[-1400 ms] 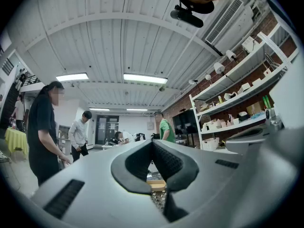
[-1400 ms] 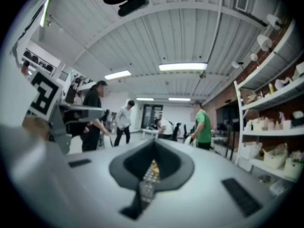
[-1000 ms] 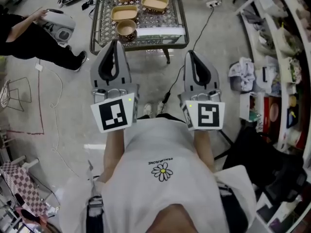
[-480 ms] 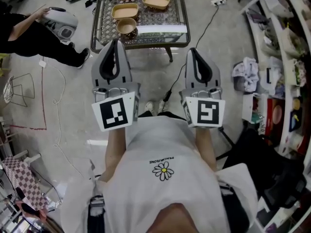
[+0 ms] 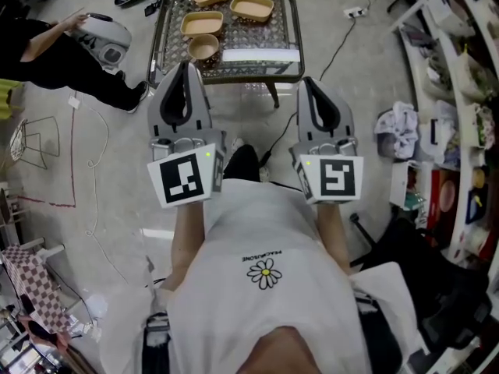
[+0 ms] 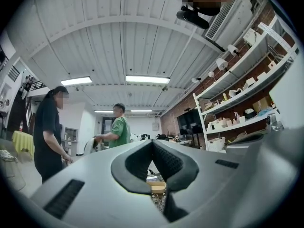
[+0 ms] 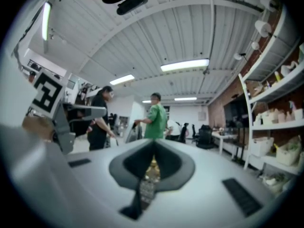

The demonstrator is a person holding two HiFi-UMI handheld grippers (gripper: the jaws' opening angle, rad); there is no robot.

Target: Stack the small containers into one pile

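Head view: the left tongs (image 5: 185, 67) and right tongs (image 5: 306, 82) are held side by side in front of the wearer's chest. Both are clenched and empty, and both aim at the surface (image 5: 261, 73) at top centre. Three trays (image 5: 202, 23) and a bowl (image 5: 203, 47) lie there, each on its own and none stacked, all well apart from the tongs. The step in hand looks like the approach. To do it well, close in squarely on the near edge and release one pair of tongs only once it is over a tray. Take that tray by its rim and nest it level in its neighbour. The bowl is probably best left for the top. A cable (image 5: 331, 41) runs over the floor at the near right corner and could snag a foot. A person in black (image 5: 54, 57) crouches at upper left, and crowded shelves (image 5: 460, 92) fill the right edge.

Left gripper view: the jaws meet with nothing gripped. Below their tips a tan tray shows far off. A person in green (image 6: 118, 129) stands beyond, at left of centre.

Right gripper view: these jaws are also pressed together. A blurred golden patch shows through the gap under the tips, possibly a container.
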